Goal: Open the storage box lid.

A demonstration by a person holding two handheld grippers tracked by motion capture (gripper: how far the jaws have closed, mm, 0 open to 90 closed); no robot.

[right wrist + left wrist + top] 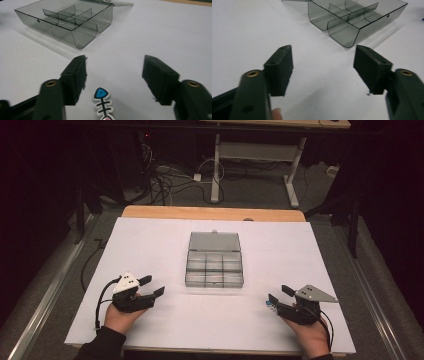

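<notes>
Smoky translucent plastic, the compartment box (214,266) sits mid-counter, lid flipped open to receive things. The right hand-held gripper (115,75), jaws spread, straddles a small blue-headed fishbone charm (103,103), seemingly lined up to pinch it. The left hand-held gripper (323,67) waits spread and empty.

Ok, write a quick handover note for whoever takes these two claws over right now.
Left claw: open, nothing between its jaws, resting near the table's left side.
Right claw: open, jaws either side of the fish-bone sticker, not gripping it.
Divided clear box: mid-table, lid open and laid back, compartments look empty.
Done: box is open.
Left, probably: pick up the sticker and place it in a compartment.
</notes>
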